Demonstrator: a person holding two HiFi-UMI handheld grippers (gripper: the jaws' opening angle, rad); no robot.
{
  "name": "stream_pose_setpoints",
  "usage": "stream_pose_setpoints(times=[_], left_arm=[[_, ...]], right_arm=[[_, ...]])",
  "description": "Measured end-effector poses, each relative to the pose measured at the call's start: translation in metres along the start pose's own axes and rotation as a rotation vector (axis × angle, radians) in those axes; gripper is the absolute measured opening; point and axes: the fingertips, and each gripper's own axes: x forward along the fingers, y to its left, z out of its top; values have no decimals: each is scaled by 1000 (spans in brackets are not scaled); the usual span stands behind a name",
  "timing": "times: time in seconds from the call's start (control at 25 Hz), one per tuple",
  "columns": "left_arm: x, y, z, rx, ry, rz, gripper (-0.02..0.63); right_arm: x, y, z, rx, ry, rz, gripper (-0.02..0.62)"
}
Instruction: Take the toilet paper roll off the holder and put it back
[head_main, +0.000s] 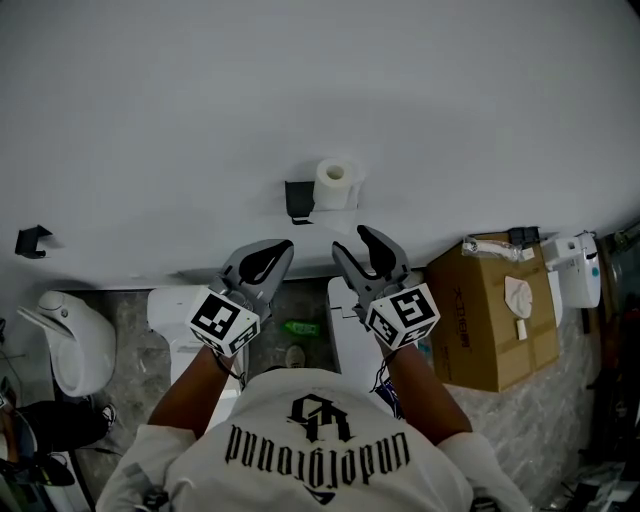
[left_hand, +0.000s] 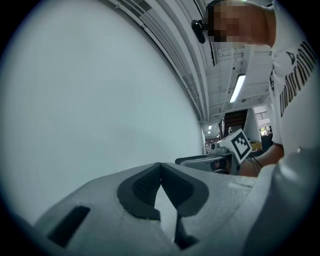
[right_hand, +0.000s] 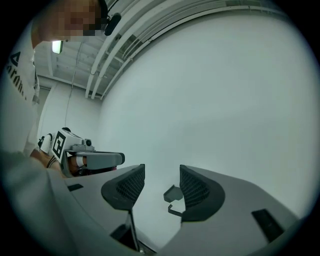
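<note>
Toilet paper roll (head_main: 335, 184), white cylinder w/ hollow core, sits against black angular wall holder (head_main: 298, 199), on its right side. Left gripper (left_hand: 160, 165) jaws closed, empty. Right gripper (right_hand: 162, 172) jaws apart, nothing btwn.

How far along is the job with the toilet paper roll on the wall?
The toilet paper roll sits on its black holder on the wall. Nothing is in hand: the left gripper is shut and empty, the right gripper is open and empty, and both are clear of the roll. Either it has not been taken off yet, or it is already back; this moment cannot tell which.
</note>
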Motion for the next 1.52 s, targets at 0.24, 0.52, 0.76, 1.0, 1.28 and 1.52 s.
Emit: stream_pose_setpoints(times=[0.24,0.52,0.76,1.0,1.28,1.52], left_arm=[[17,23,-11,-12,11,-34,14],[38,51,-33,-35,37,-48,14],[47,67,-50,-58,60,-46,14],[47,76,-64,-86,77,-46,14],[49,85,-72,-107,85,-45,14],[49,90,-78,-118,90,-44,14]], right_arm=[[34,-22,-14,7,31,-53,249],[74,-56,-41,38,78,-111,297],[101,-83,-63,47,137,-156,307],[121,-96,-78,36,187,-170,314],[137,-103,-86,30,227,-167,321],[145,-105,-90,26,227,-169,319]])
